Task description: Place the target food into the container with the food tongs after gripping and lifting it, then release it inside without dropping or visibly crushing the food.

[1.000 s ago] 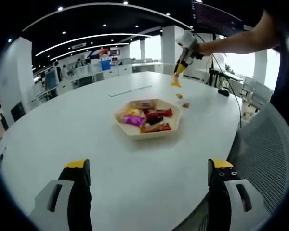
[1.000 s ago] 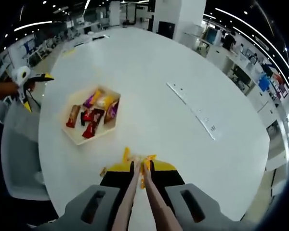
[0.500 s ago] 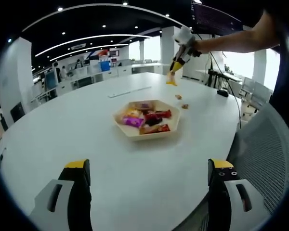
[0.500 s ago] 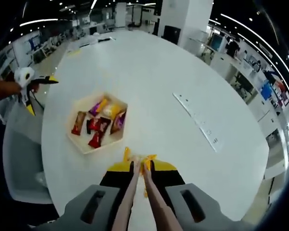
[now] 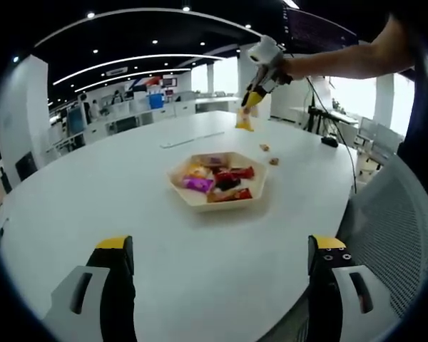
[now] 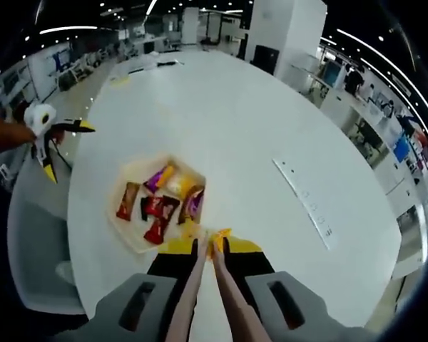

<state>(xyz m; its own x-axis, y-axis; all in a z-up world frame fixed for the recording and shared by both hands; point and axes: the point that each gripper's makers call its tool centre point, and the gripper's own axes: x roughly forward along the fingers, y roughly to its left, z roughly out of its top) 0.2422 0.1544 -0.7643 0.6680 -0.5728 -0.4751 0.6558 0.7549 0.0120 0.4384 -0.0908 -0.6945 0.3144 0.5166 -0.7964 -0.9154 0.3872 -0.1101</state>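
Aloft, right gripper (image 6: 208, 246) above tray (image 6: 132, 239)

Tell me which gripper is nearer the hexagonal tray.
Right. The right gripper, its tongs holding a yellow packet, hovers near the tray; the left gripper waits farther back, open.

1. One round white table (image 5: 93, 206).
2. One hexagonal tray (image 5: 189, 199) on the table.
3. About seven wrapped snacks in the tray (image 6: 160, 208): two or three red, two purple, one yellow, one brown; the exact number is hard to tell where they overlap.
4. One yellow-wrapped snack (image 5: 244, 121) held in the air in the tongs.
5. One pair of food tongs (image 6: 209, 281).
6. Two small snack pieces (image 5: 269, 154) lying loose on the table beyond the tray.
7. Two claws: left claw (image 5: 221, 258) and right claw (image 6: 210, 249).
8. One mesh chair (image 5: 406, 235) at the table's edge.
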